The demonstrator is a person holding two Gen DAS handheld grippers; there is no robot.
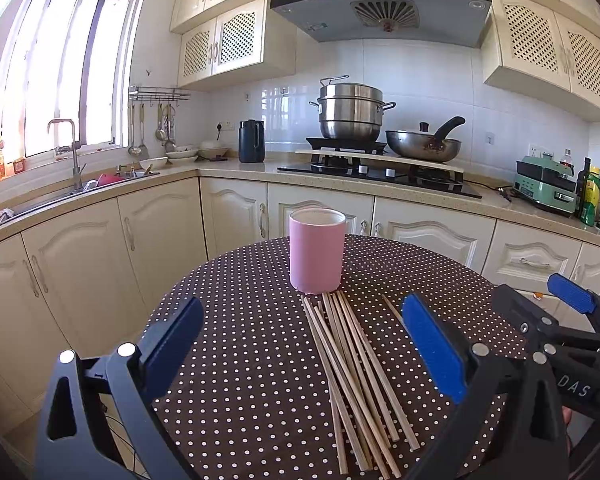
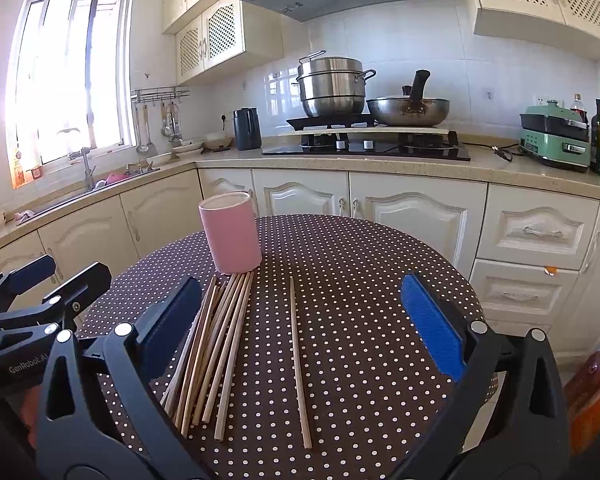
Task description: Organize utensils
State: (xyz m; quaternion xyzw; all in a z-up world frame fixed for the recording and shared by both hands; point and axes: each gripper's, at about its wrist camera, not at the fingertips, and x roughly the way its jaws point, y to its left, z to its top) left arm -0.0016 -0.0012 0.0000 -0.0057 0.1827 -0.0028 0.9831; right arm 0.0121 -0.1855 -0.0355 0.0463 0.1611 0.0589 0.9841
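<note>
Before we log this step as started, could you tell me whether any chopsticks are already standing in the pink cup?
No; the chopsticks all lie flat on the dotted tablecloth, and nothing protrudes above the pink cup.

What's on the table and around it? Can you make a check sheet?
Surface: round table with dotted cloth.
Job's things: pink cup upright, empty as far as visible; chopsticks piled flat in front of it; one stick lying apart.
Clutter: nothing seen on the table.
Tools: left tool open, empty; right tool open, empty.
Cables: cord on the counter.
Surroundings: stove with pots, sink, window.
</note>
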